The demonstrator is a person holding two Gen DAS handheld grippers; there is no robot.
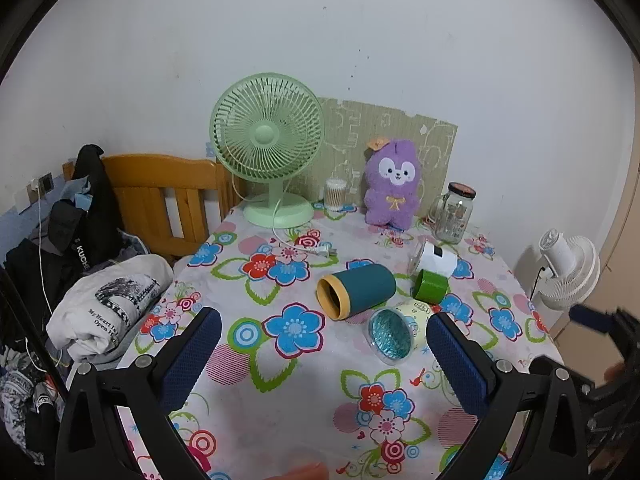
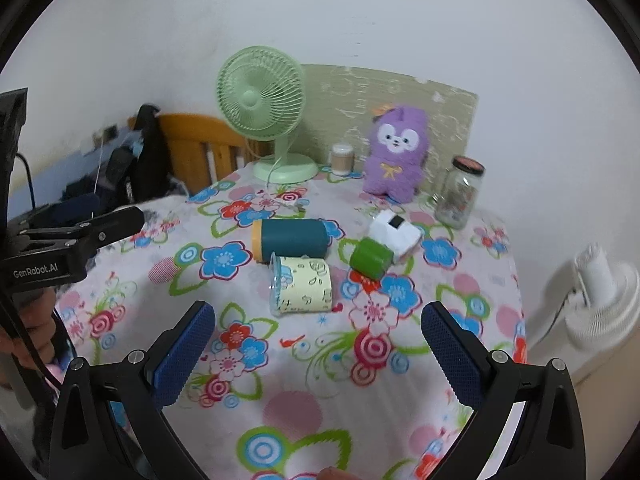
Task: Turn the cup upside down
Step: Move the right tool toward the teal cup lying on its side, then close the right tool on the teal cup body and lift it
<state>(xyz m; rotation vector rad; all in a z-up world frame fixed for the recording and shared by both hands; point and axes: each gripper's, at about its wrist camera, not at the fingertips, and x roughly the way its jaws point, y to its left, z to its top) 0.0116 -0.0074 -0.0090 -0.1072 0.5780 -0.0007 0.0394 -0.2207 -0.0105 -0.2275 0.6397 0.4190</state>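
Observation:
Several cups lie on their sides on the floral tablecloth (image 1: pixel 280 400). A pale yellow patterned cup (image 1: pixel 394 332) with a blue-lined inside lies nearest, its mouth toward me; in the right wrist view it (image 2: pixel 302 286) has its mouth to the left. A teal cup with a yellow rim (image 1: pixel 354 290) (image 2: pixel 290 240), a small green cup (image 1: pixel 430 285) (image 2: pixel 370 258) and a white cup (image 1: pixel 436 258) (image 2: pixel 394 236) lie behind. My left gripper (image 1: pixel 322 340) is open and empty, just short of the yellow cup. My right gripper (image 2: pixel 318 334) is open and empty, in front of the same cup.
At the back stand a green desk fan (image 1: pixel 270 148), a cotton-swab jar (image 1: pixel 335 194), a purple plush toy (image 1: pixel 394 184) and a glass jar (image 1: pixel 454 216). A wooden chair with clothes (image 1: pixel 152 200) is left. A white fan (image 1: pixel 568 268) stands off the table at right.

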